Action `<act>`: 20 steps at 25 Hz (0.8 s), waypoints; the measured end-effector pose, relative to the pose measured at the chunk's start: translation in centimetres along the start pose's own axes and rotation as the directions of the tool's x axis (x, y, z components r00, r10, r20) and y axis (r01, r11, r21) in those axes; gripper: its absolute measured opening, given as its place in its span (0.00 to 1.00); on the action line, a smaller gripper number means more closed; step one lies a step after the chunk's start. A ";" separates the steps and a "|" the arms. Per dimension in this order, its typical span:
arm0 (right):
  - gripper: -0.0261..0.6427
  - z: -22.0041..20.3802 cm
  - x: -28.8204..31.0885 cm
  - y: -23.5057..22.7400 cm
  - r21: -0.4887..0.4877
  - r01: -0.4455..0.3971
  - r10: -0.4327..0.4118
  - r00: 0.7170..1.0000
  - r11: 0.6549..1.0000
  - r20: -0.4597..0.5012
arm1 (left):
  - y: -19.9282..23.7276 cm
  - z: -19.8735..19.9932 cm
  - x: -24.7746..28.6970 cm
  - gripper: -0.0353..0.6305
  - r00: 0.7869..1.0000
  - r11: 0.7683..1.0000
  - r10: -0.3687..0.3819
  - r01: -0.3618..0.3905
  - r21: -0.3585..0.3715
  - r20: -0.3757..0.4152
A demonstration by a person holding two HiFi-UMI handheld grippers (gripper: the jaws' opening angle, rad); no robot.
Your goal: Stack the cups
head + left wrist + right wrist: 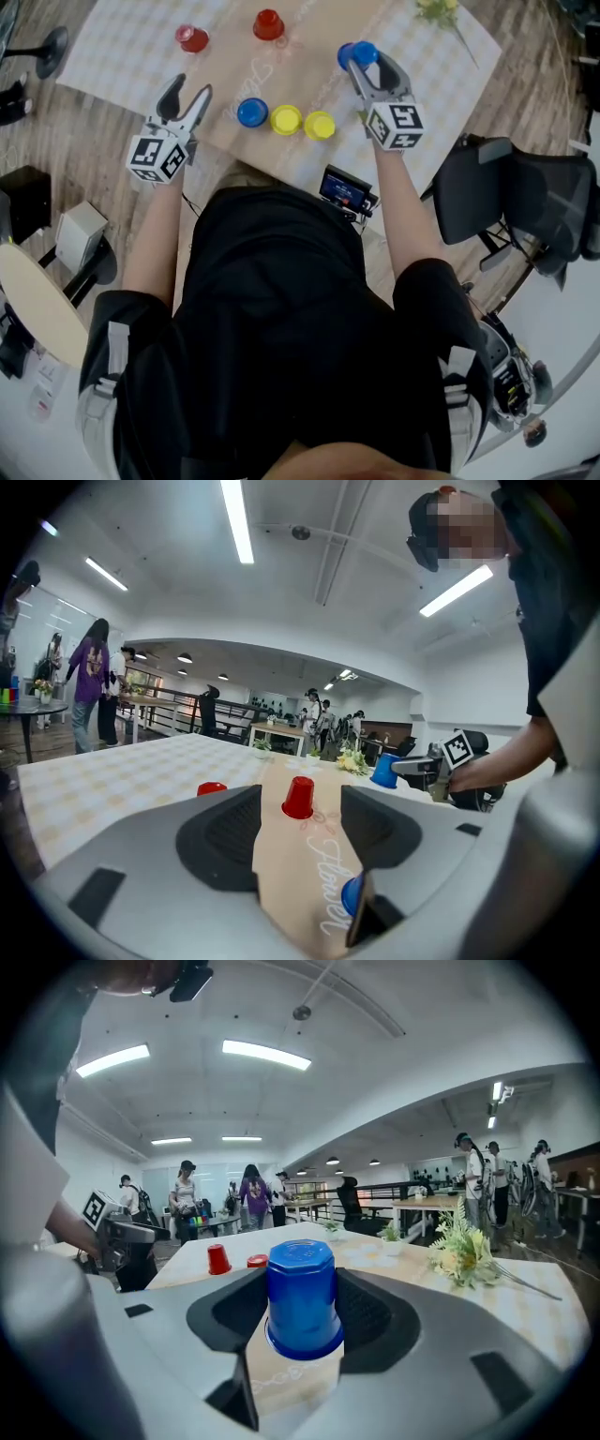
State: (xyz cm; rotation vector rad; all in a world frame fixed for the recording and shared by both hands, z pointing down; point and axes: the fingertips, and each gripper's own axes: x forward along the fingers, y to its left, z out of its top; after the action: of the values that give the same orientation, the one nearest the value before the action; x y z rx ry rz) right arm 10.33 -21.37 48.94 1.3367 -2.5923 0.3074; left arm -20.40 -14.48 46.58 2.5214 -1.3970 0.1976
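- Right gripper (302,1321): jaws closed on the blue cup (302,1297), one pad on each side of its wall. They stand fairly wide because the cup fills the gap.
- The blue cup is held upside down, closed base up and rim down, centred between the jaws. In the left gripper view it looks clear of the tabletop.
- Left gripper (300,832): jaws wide apart with nothing between the pads. Only the brown runner (305,874) shows through the gap.
- Red cup (298,797): upside down on the runner, dead ahead of the left jaws and well apart from them.
- Second red cup (212,788): ahead of the left gripper, outboard of its left jaw, on the checked cloth (122,780).
- Second blue cup (251,112): just ahead of the left gripper, off its right jaw. In the left gripper view it peeks out under that jaw.
- Two yellow cups (286,119) (320,125): in a row with the second blue cup, close side by side, between the two grippers and nearer the person than the right jaws.
- Both red cups sit ahead-left of the right jaws, well apart from them.
- Flowers (464,1246): on the cloth, ahead-right of the right jaws.
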 end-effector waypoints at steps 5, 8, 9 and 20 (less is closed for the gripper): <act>0.39 1.5 -2.9 4.4 -0.064 -0.089 0.090 0.996 0.994 0.013 | -1.7 0.0 -1.6 0.43 1.000 1.000 0.006 -0.006 -0.001 0.020; 0.38 1.6 -4.1 7.0 -0.080 -0.158 0.159 0.987 0.984 0.009 | -2.7 -0.4 -2.6 0.43 1.000 1.000 0.007 -0.007 -0.001 0.025; 0.38 1.4 -4.4 7.8 -0.085 -0.183 0.184 0.983 0.980 0.005 | -2.9 -0.6 -2.9 0.43 1.000 1.000 0.010 -0.010 -0.003 0.027; 0.38 -1.2 -6.9 14.4 -0.129 -0.390 0.382 0.920 0.912 -0.083 | -5.6 -1.9 -5.5 0.43 0.999 0.999 0.034 -0.033 -0.014 0.042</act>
State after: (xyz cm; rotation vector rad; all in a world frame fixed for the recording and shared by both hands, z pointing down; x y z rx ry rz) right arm 2.55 -7.54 46.88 0.7488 -2.7562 0.2094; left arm -18.60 -6.63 46.22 2.5072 -1.4522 0.1420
